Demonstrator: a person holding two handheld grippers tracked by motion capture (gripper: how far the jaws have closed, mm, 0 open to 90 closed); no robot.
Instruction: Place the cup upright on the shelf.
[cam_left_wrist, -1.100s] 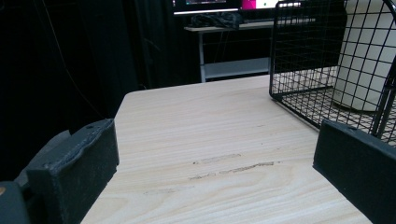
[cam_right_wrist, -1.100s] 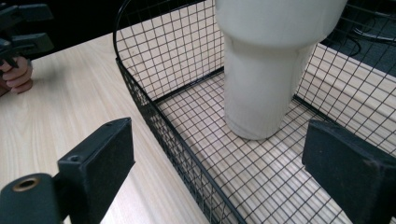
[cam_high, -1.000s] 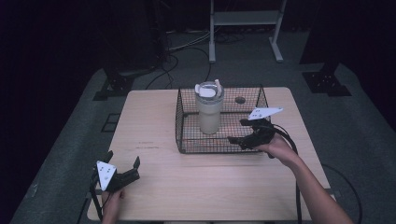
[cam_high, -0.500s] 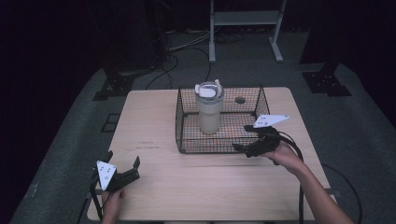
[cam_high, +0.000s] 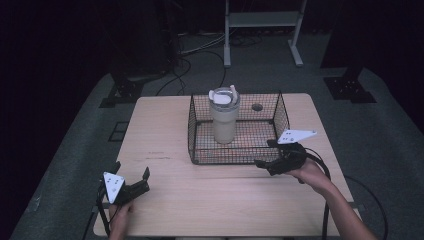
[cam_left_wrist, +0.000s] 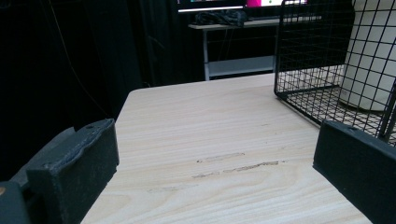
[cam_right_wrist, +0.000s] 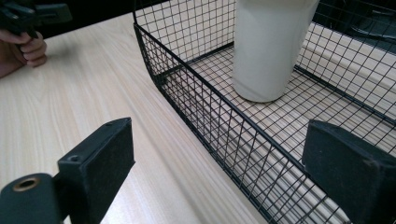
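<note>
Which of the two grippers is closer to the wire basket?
The right gripper: its open jaws are at the near right wall of the wire basket. The left gripper is open too, far off at the table's near left corner.

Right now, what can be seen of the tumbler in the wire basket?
The cream tumbler stands upright on the floor of the black wire basket, toward its left half. Its smooth body tapers toward the base, and a white lid with a raised flap caps it. Material looks like coated metal or plastic. Neither claw touches it; only the basket floor does.
</note>
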